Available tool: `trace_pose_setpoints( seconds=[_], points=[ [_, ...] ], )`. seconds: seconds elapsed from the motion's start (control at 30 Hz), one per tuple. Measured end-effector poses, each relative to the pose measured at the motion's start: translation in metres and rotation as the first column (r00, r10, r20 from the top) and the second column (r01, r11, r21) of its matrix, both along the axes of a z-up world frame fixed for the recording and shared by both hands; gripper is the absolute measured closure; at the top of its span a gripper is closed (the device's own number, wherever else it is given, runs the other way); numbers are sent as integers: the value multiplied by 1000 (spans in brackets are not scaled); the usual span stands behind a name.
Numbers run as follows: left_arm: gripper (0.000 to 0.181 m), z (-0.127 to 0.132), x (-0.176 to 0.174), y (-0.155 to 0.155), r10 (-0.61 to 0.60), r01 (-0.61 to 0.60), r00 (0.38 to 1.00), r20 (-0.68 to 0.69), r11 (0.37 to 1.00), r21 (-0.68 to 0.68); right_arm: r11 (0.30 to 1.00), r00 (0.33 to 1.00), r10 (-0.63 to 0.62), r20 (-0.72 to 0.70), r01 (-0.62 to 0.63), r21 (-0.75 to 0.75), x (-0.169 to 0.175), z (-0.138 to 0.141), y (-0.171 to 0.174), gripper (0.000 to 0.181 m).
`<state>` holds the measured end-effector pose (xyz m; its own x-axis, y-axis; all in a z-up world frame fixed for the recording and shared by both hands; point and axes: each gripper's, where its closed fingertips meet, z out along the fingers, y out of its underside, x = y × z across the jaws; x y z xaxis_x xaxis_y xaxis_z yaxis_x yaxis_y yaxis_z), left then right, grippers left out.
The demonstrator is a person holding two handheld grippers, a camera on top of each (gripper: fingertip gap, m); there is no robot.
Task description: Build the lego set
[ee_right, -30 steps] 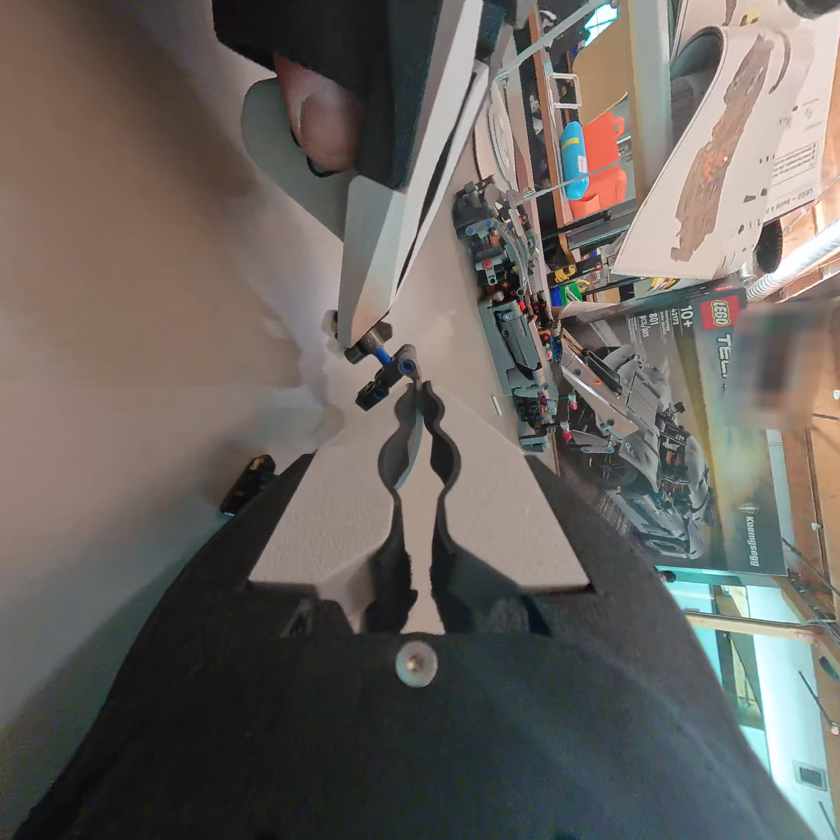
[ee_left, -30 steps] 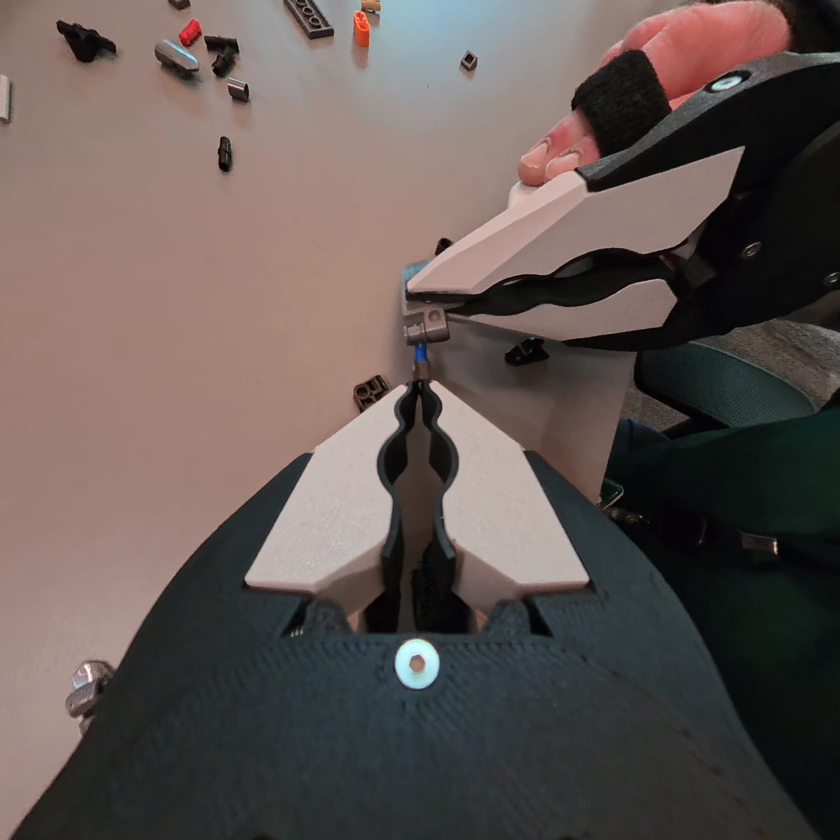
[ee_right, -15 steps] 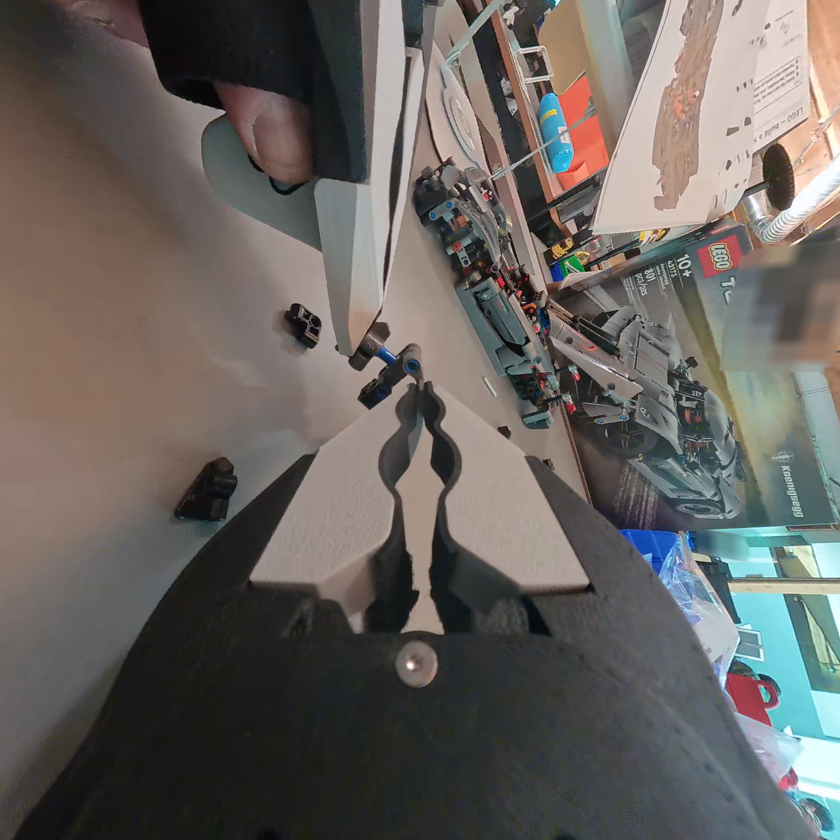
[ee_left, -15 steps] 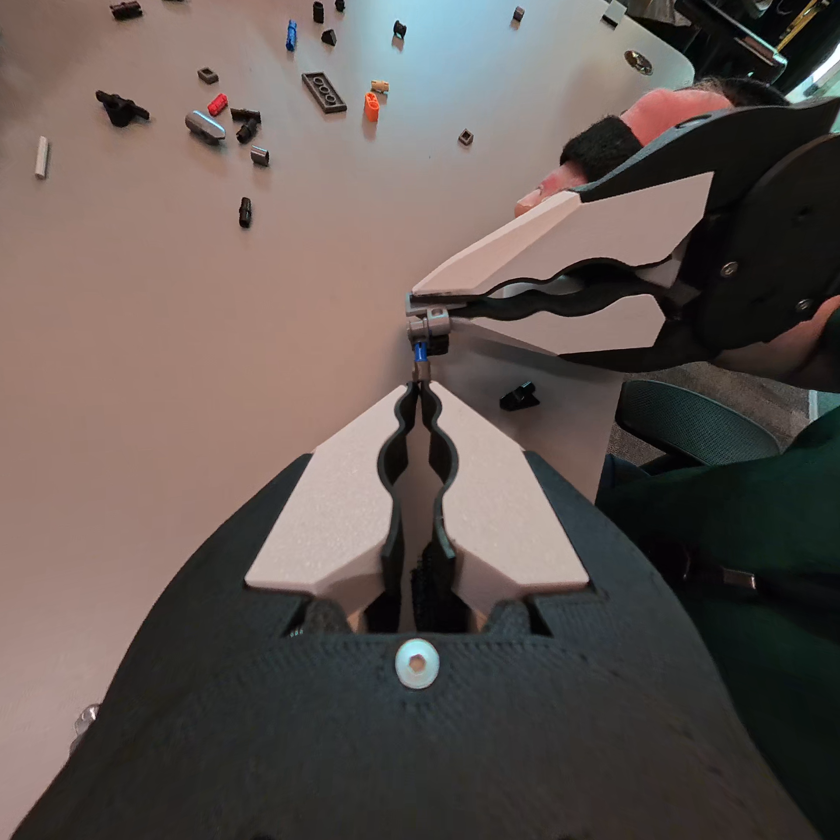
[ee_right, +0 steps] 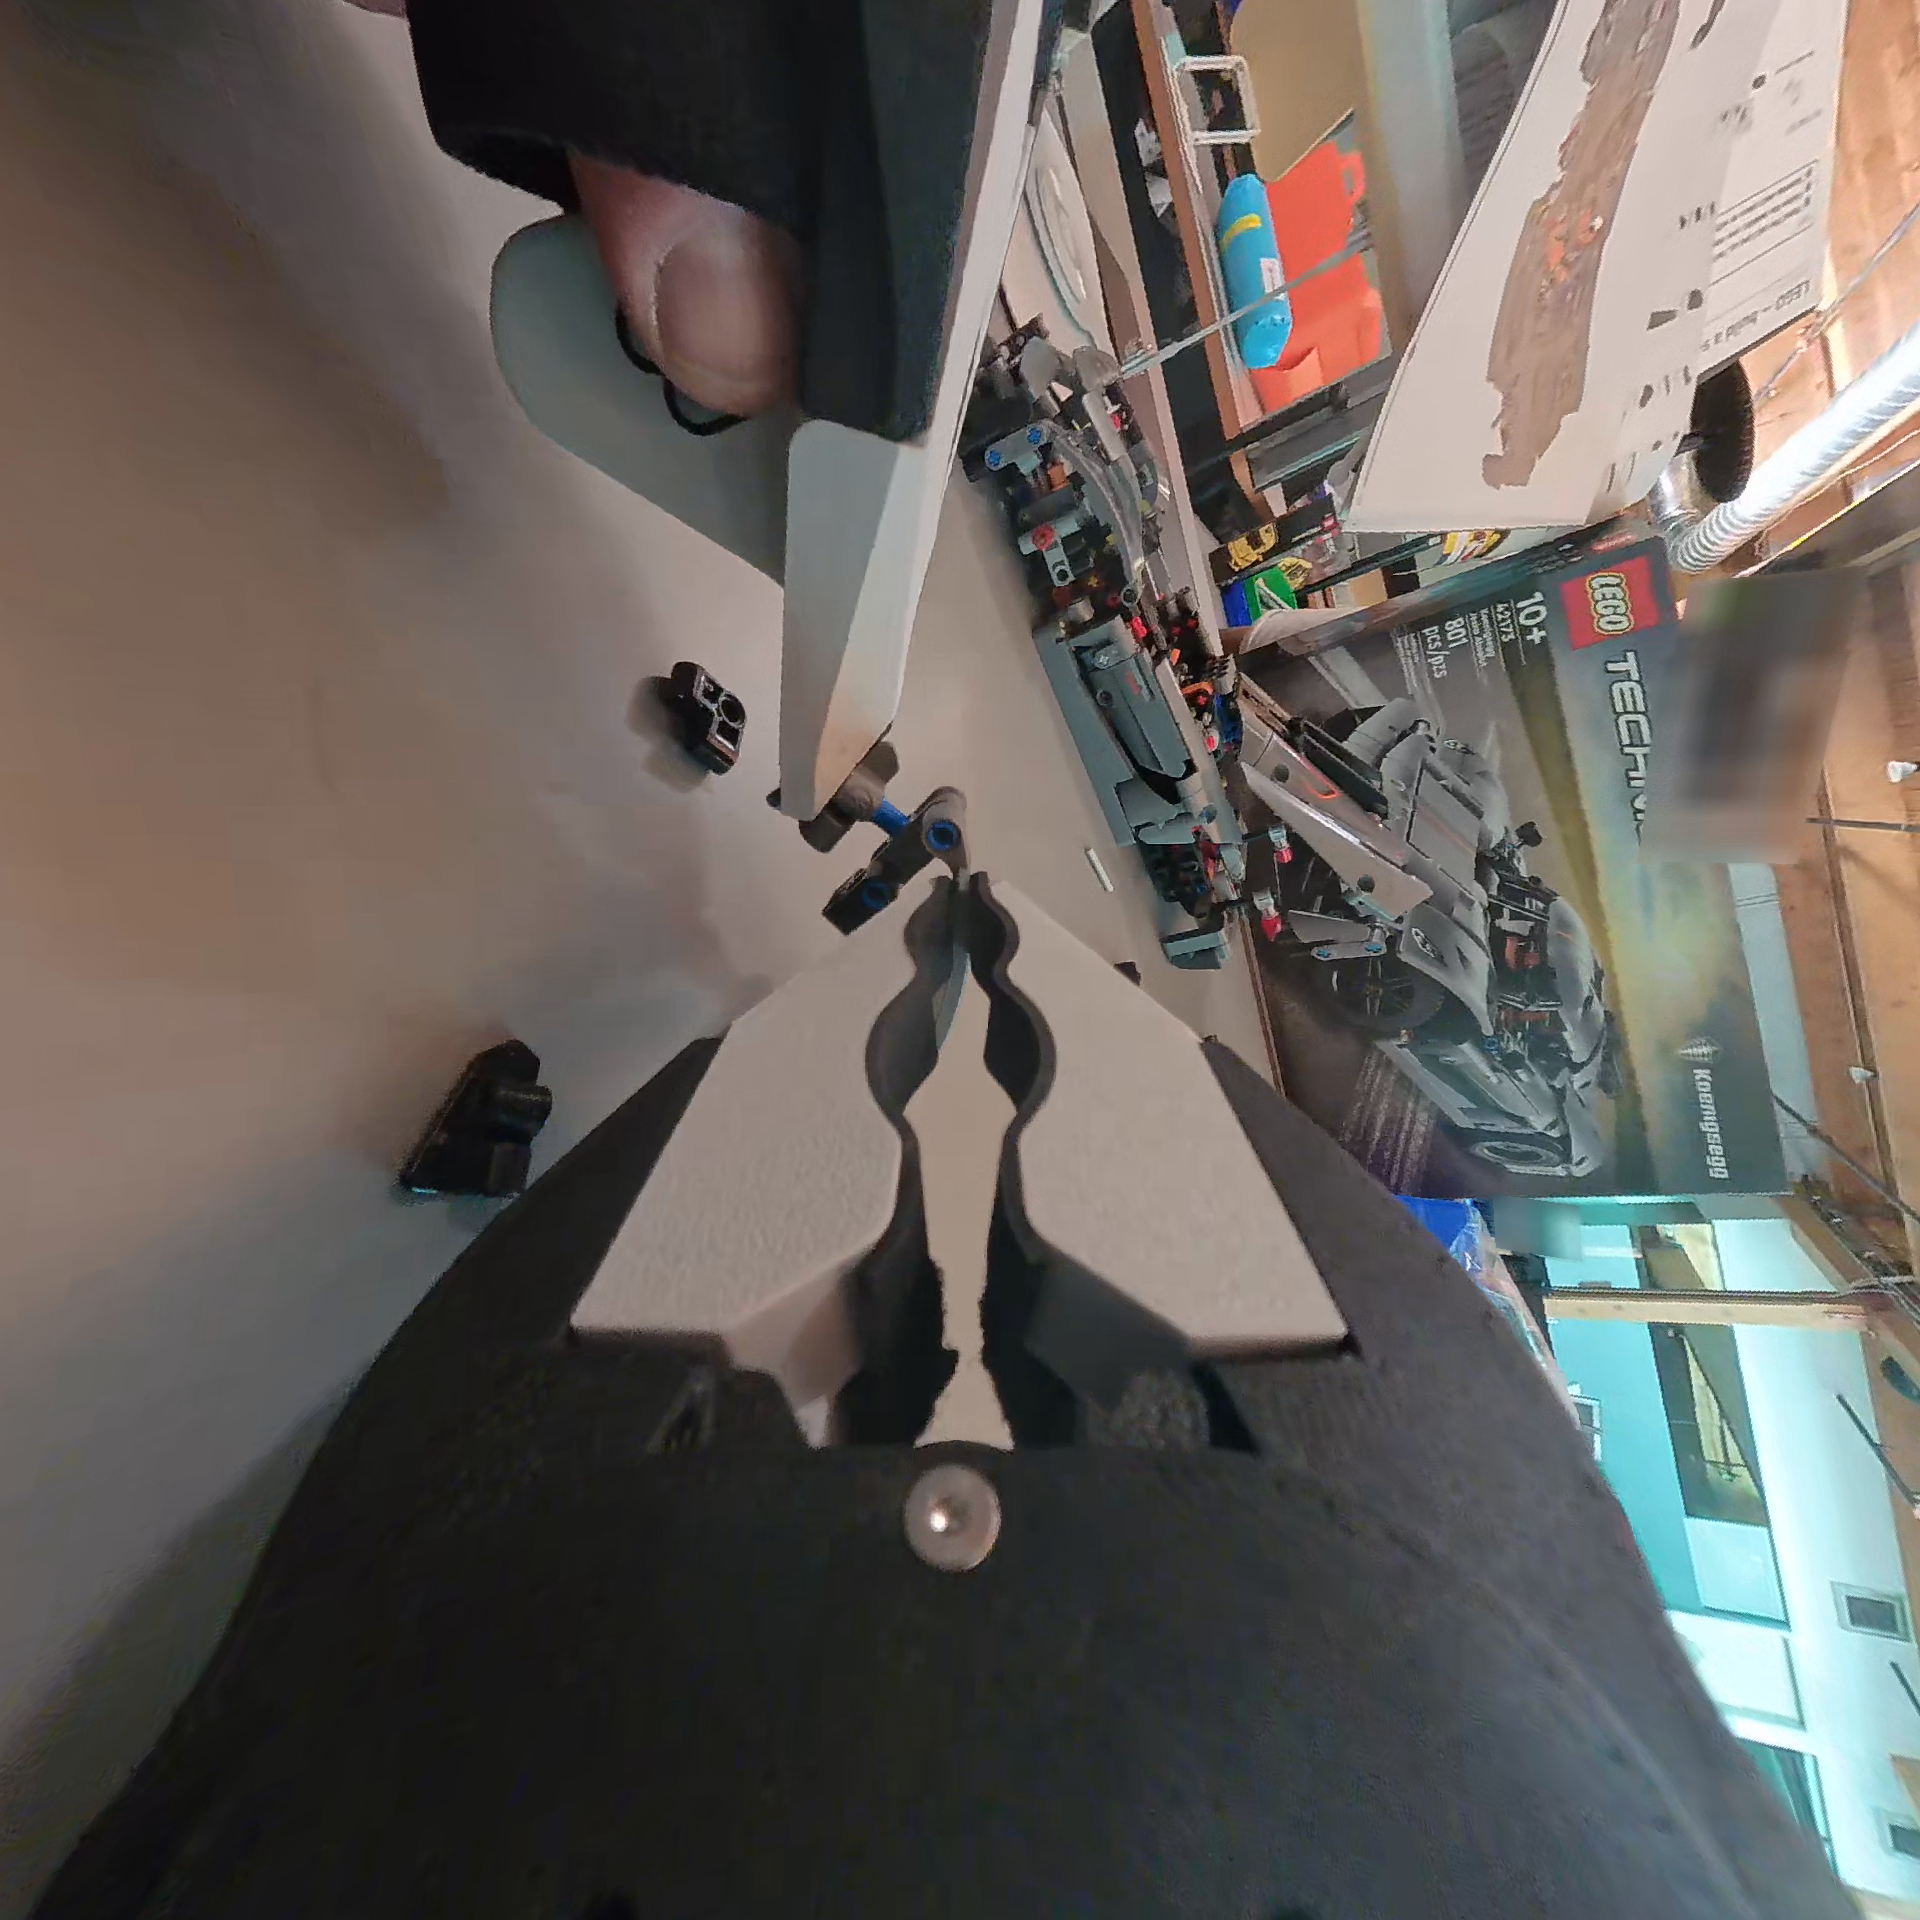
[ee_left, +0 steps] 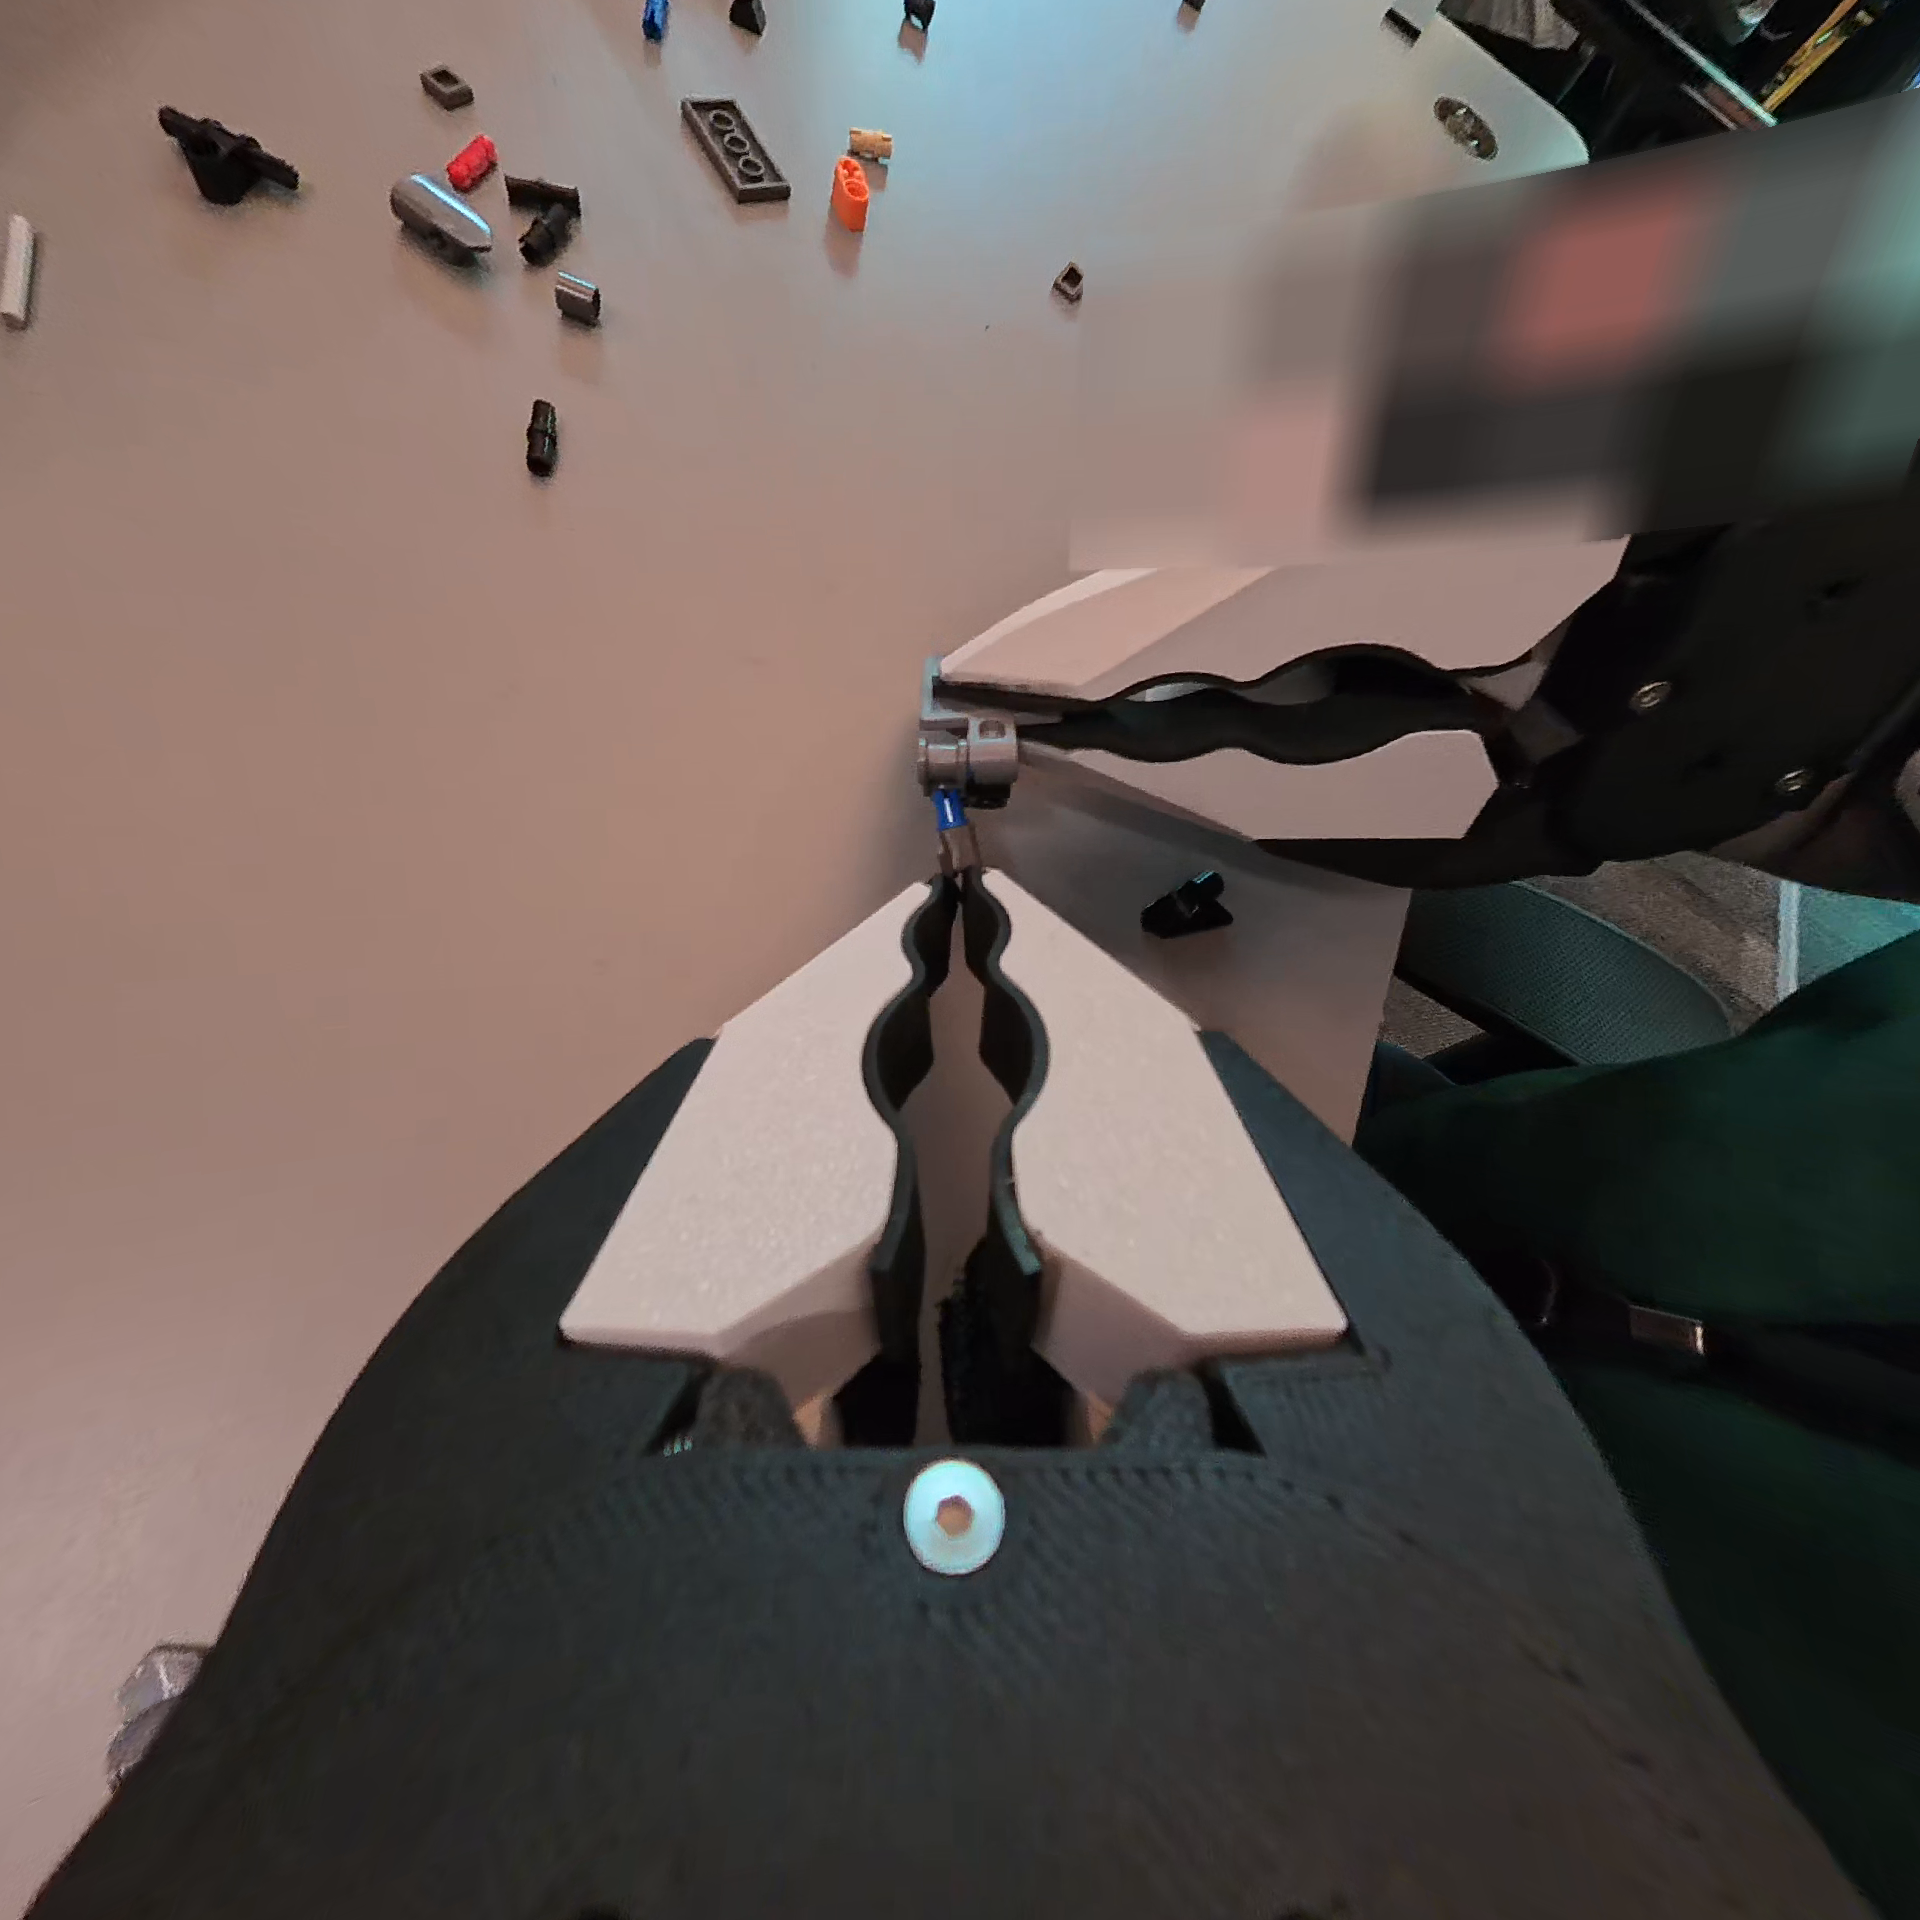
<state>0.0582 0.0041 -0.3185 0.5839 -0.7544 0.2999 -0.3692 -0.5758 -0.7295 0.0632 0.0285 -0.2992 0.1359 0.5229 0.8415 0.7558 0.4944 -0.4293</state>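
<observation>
In the left wrist view my left gripper (ee_left: 956,881) is shut on a small grey piece with a blue pin (ee_left: 950,831). The pin runs into a grey connector (ee_left: 971,761) that my right gripper (ee_left: 951,717) holds, coming in from the right above the table. In the right wrist view my right gripper (ee_right: 961,885) is shut on the connector assembly with blue pins (ee_right: 902,854). The left gripper (ee_right: 836,800) comes down from above, shut on its grey piece, joined by the blue pin (ee_right: 888,818). Both grippers hold the joined parts just above the table.
Loose parts lie at the far end of the table: a black plate (ee_left: 736,149), an orange piece (ee_left: 850,192), a red piece (ee_left: 471,161), a black pin (ee_left: 541,436). A black part (ee_left: 1184,904) lies near the table edge. The half-built car (ee_right: 1122,665), the set box (ee_right: 1558,883) and a booklet (ee_right: 1610,260) stand beyond. My left and right fingertips are right by each other.
Both grippers have stayed shut on the joined parts. They have shifted together over the table, so the loose parts and the car sit differently in the views.
</observation>
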Motion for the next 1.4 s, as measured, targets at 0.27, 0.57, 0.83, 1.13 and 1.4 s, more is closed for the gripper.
trace_pose_setpoints(
  seconds=[0.27, 0.57, 0.83, 1.13, 1.4],
  points=[
    [181, 1, 0, -3, -62, 62, 998, 33, 998, -6, 997, 998, 64, -16, -64, -44, -4, -1, -8, 181],
    [180, 8, 0, -9, -129, 127, 991, 45, 991, 51, 993, 993, 110, -53, -112, -42, -5, 6, -11, 181],
    [160, 32, -4, -19, -80, 45, 985, 152, 975, 217, 988, 981, 98, -166, -116, -104, -4, 25, -8, 181],
    [179, 42, -7, -24, -53, -5, 972, 230, 969, 248, 981, 969, 140, -206, -164, -103, -18, 43, -25, 181],
    [181, 44, -12, -28, -77, 24, 961, 265, 980, 196, 978, 971, 199, -135, -205, -32, -19, 47, -28, 160]
  ],
)
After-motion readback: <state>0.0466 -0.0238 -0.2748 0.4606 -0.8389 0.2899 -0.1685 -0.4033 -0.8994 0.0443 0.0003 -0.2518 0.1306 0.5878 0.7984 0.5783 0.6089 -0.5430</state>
